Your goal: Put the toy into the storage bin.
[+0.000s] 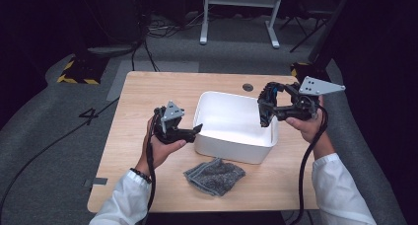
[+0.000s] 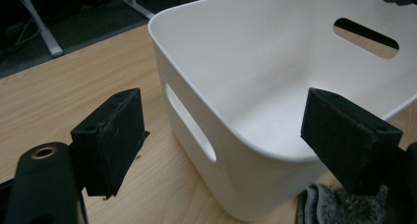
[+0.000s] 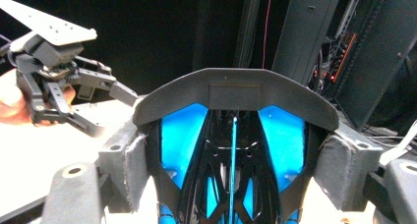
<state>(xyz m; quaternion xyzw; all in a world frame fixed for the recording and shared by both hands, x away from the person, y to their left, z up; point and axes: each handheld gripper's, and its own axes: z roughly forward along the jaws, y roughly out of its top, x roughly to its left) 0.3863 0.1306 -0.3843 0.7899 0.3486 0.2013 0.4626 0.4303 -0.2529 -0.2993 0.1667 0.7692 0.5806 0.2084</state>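
Black-and-blue plastic object [image 1: 266,102] clamped in right gripper [image 1: 268,106], hanging over white plastic bin [image 1: 212,136]; left gripper [image 1: 194,131] released, beside bin.

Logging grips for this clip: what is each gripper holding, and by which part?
Right gripper clamps a black-and-blue curved plastic object across its sides, over the white plastic bin. Left gripper is open, holding nothing.

Grey cloth [image 1: 215,176] on wooden table [image 1: 138,101], just before the bin.
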